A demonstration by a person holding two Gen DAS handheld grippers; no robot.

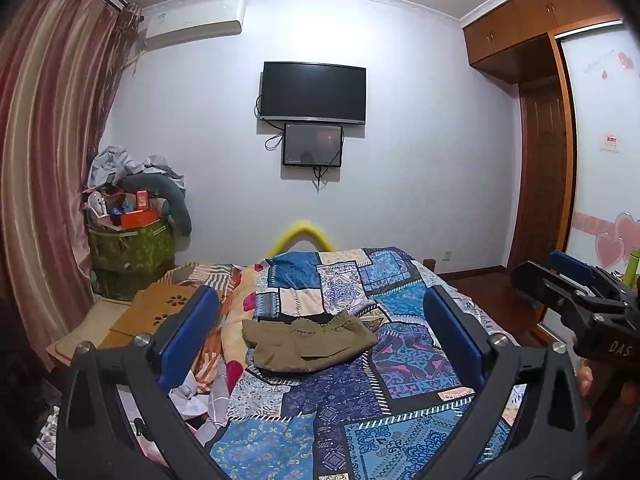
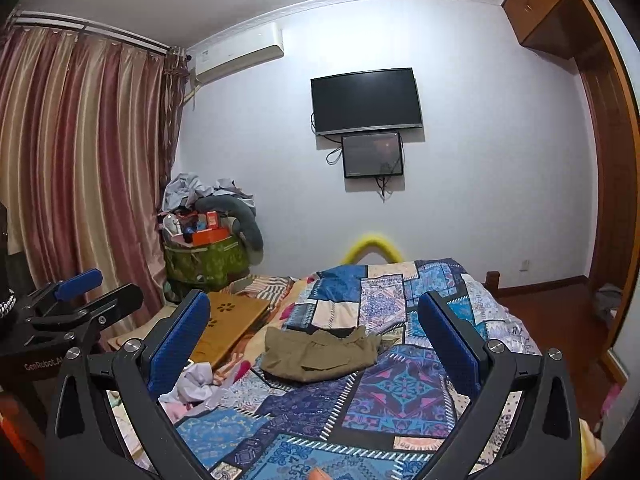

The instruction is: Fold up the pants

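Observation:
Olive-brown pants (image 1: 310, 342) lie folded in a compact bundle on the blue patchwork quilt (image 1: 340, 420) of the bed. They also show in the right wrist view (image 2: 320, 354). My left gripper (image 1: 320, 320) is open and empty, held above the bed, short of the pants. My right gripper (image 2: 314, 322) is open and empty, also back from the pants. The right gripper shows at the right edge of the left wrist view (image 1: 576, 280). The left gripper shows at the left edge of the right wrist view (image 2: 80, 292).
A wooden lap tray (image 2: 236, 320) lies on the bed's left side, beside loose clothes (image 2: 196, 388). A green bin piled with clutter (image 2: 204, 256) stands by the curtain (image 2: 80, 168). A TV (image 2: 366, 100) hangs on the far wall. A wardrobe (image 1: 540, 140) stands at right.

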